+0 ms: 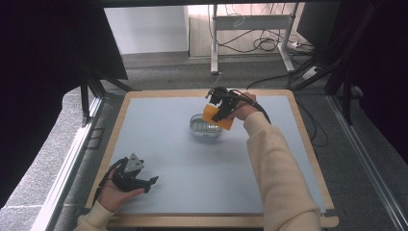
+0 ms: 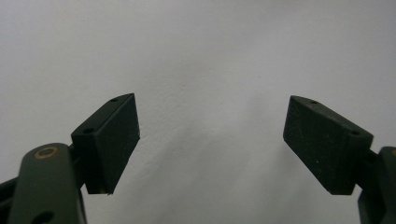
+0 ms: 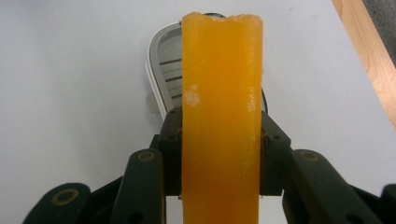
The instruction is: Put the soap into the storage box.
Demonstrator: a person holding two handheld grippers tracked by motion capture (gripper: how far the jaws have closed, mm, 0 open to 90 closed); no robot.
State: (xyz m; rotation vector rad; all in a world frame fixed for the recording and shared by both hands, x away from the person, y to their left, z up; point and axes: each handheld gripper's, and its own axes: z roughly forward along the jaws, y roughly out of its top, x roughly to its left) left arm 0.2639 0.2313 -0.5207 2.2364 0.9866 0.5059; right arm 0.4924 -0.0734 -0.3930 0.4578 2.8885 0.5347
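Sponge [image 3: 222, 116], one orange block, sat clamped between the pads of the right hand-held gripper [image 1: 222, 107], its long axis running straight out along the jaws toward twelve o'clock in the right gripper view; beyond its far end lay one small silvery dish [image 3: 163, 70] with a slotted floor, peeking out at about eleven o'clock. From the high view the sponge [image 1: 216, 117] hung over the dish [image 1: 202, 126], at roughly its two o'clock rim, whether touching I could not tell; my guess was that the coming move turned on lowering the block toward seven o'clock into that dish. The right hand was plainly the nearer one; the left hand-held gripper [image 1: 144, 183] rested well apart near the tabletop's [image 1: 192, 163] seven o'clock corner, jaws spread wide with nothing between them. Count: one sponge, one dish, two hand-held grippers.
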